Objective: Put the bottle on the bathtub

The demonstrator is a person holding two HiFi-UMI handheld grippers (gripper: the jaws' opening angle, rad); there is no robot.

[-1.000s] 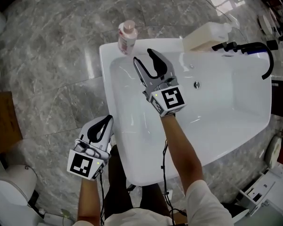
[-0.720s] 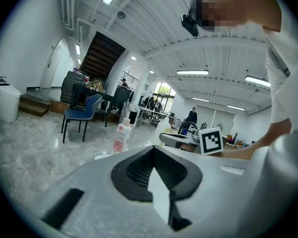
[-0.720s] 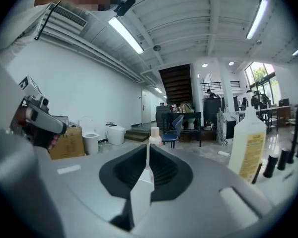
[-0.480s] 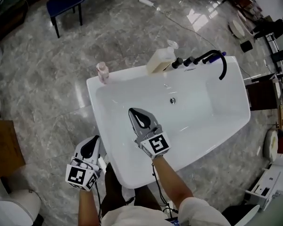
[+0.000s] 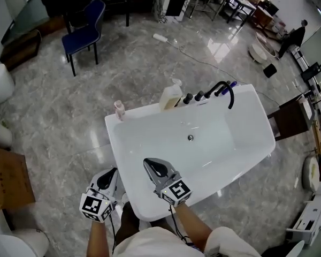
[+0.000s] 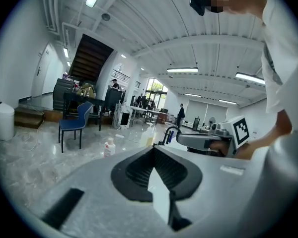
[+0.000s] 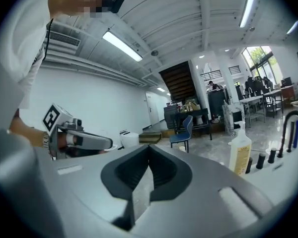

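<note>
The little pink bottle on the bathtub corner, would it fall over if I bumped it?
Probably. The small pink-capped plastic bottle stands upright, tall and narrow, so a bump would likely tip it. It sits on the corner of the white bathtub's glossy rim, so it might slide off. It looks small, so probably light.

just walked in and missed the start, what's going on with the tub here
A person stands at the near end of a white bathtub with a gripper in each hand. The small pink bottle stands upright on the bathtub's far left rim corner, free of both grippers, so the placing looks done. The left gripper is shut and empty beside the bathtub. The right gripper, over the near end, has just closed its jaws on nothing.
</note>
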